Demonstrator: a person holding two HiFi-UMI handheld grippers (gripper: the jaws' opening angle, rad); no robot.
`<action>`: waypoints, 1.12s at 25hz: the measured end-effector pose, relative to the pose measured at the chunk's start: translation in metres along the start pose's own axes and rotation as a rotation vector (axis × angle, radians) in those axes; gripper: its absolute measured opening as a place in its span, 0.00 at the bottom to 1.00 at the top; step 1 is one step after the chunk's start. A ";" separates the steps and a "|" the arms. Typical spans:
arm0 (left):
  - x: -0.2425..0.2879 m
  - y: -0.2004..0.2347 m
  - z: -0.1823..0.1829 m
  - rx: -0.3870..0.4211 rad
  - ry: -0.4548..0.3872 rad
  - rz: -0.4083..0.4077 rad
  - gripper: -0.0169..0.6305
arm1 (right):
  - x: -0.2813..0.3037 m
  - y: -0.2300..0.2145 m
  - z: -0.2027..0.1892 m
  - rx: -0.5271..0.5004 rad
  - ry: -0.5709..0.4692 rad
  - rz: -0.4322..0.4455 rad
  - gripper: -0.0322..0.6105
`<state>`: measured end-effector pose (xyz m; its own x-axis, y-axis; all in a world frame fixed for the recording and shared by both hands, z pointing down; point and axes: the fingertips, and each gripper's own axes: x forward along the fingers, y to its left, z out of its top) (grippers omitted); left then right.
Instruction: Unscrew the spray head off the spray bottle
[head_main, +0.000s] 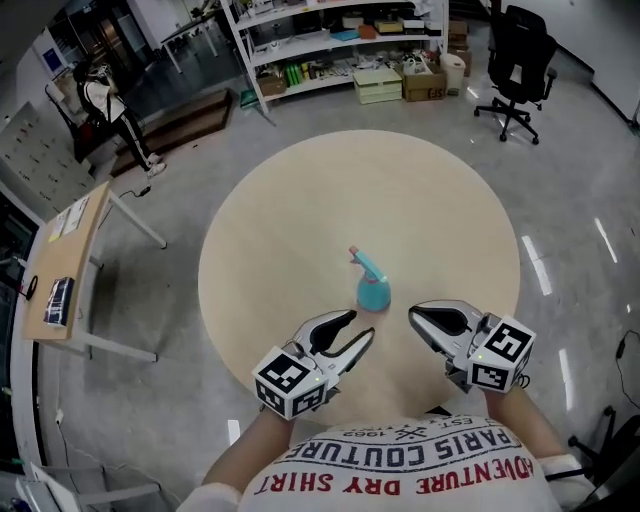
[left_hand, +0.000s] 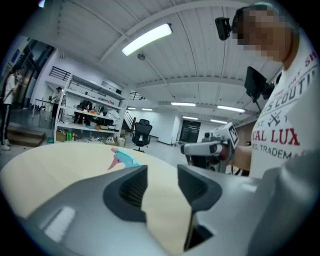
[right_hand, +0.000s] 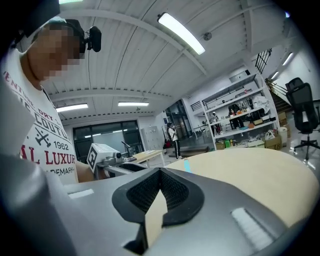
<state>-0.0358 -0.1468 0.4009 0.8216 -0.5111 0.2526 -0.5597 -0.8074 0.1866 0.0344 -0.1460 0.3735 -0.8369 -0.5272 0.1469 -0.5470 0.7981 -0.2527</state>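
- A round, pale wood table (head_main: 300, 220) fills the centre of the head view, on a glossy grey floor (head_main: 580, 230).
- White shelving (head_main: 300, 45) — crowded with boxes and small goods — runs along the top edge.
- A black office chair (head_main: 515, 55) stands at upper right.
- A small desk (head_main: 70, 240) sits at the left edge; a person (head_main: 105, 100) stands at upper left.
- A strip light (left_hand: 146, 39) glows on the white ceiling, top of the left gripper view.

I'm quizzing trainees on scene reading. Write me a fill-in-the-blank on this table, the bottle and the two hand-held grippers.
1. The spray bottle stands on a ____ table.
2. Its trigger is ____.
3. The left hand-held gripper is ____, with nothing between its jaws.
4. The right hand-held gripper is ____.
Missing words: round; pink; open; shut.
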 end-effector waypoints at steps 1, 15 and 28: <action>0.009 0.009 -0.009 0.006 0.031 0.008 0.34 | 0.002 -0.005 -0.002 0.003 0.003 0.006 0.05; 0.114 0.096 -0.096 0.086 0.231 0.110 0.60 | 0.021 -0.061 -0.028 0.064 0.071 0.023 0.05; 0.127 0.102 -0.098 0.077 0.207 0.108 0.53 | 0.061 -0.094 -0.051 -0.093 0.137 -0.022 0.24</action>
<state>0.0012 -0.2654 0.5447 0.7130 -0.5308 0.4581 -0.6267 -0.7755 0.0769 0.0341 -0.2381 0.4550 -0.8159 -0.5047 0.2823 -0.5587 0.8139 -0.1595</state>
